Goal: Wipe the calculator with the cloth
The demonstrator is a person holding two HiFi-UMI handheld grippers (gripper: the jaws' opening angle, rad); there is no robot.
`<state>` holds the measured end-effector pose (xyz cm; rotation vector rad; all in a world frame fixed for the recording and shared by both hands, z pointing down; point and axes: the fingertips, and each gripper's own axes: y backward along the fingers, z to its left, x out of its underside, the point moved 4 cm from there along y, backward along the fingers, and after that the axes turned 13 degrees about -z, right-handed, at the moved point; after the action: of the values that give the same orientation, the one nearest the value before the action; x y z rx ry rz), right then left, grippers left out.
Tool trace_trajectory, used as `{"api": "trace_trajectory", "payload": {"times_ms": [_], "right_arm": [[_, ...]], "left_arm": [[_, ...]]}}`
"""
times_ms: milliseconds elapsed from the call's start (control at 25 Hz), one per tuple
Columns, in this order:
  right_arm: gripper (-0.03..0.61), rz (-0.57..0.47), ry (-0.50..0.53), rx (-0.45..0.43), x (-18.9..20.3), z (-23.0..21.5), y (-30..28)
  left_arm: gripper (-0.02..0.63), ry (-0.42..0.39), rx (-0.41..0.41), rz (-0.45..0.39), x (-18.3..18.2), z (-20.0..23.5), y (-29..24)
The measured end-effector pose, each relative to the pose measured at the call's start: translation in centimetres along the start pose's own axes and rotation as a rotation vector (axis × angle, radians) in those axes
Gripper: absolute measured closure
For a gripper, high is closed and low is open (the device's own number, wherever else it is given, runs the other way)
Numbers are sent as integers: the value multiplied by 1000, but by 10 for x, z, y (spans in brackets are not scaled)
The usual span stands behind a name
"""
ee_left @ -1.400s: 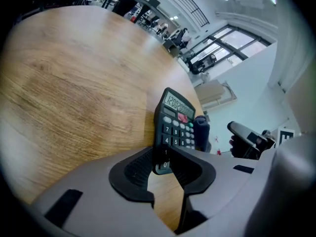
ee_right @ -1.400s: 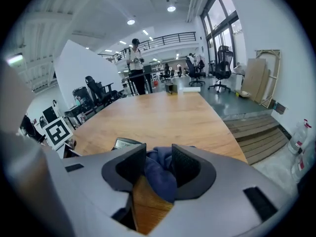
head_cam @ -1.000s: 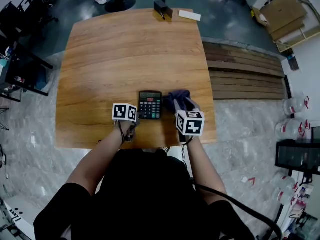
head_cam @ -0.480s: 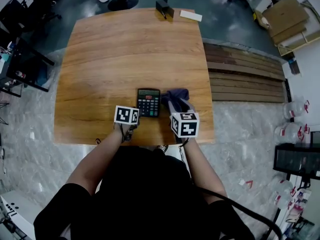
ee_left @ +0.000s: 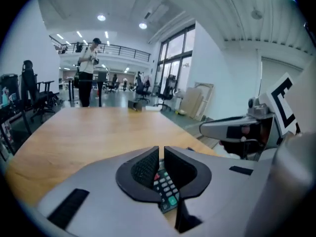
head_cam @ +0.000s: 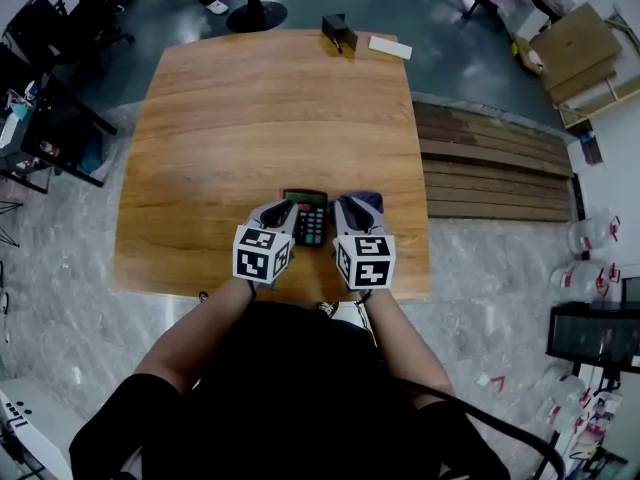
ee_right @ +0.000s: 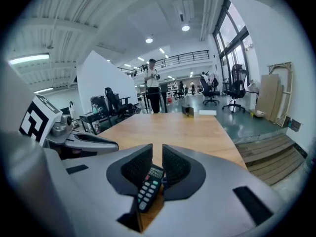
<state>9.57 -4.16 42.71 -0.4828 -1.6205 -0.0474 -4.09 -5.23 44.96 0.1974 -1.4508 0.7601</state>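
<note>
The black calculator (head_cam: 310, 220) lies near the front edge of the wooden table (head_cam: 260, 118). My left gripper (head_cam: 275, 211) hovers above its left side and my right gripper (head_cam: 352, 208) above its right side. The blue cloth (head_cam: 366, 200) peeks out past the right gripper. In the left gripper view the left gripper (ee_left: 161, 157) has just been closing. Only a thin slit remains, nothing is in it, and the calculator (ee_left: 165, 190) shows below. The right gripper (ee_right: 157, 154) has also been closing; its narrow gap is empty over the calculator (ee_right: 147, 187).
A small black box (head_cam: 340, 30) and a flat white item (head_cam: 389, 47) sit at the table's far edge. Wooden planks (head_cam: 495, 158) lie on the floor to the right, with cardboard (head_cam: 575, 33) beyond. A person (ee_left: 89, 68) stands far off.
Both grippers have risen off the table toward the camera and come closer together. Their jaws have narrowed. The calculator and cloth stay where they were.
</note>
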Motion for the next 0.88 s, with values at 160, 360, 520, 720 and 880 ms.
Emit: {"api": "trace_trajectory", "payload": {"times_ms": [160,360,520,720,880], "right_arm": [[557,-112,31,9,-31,11,3],[561,-219,67,-5,-63,29,12],[563,-247,93,-25,-72,44,17],[563,-289,108,-30,-75,58,21],[563,-300,132,-40,-75,68,26]], "left_arm": [[604,5,3,-122,-35,-6,11],[606,-4,18,-258,-69,-15,27],[606,-11,27,-367,-89,-20,40],[606,36,100,-422,-94,-23,46],[606,-5,88,-434,-96,-21,50]]}}
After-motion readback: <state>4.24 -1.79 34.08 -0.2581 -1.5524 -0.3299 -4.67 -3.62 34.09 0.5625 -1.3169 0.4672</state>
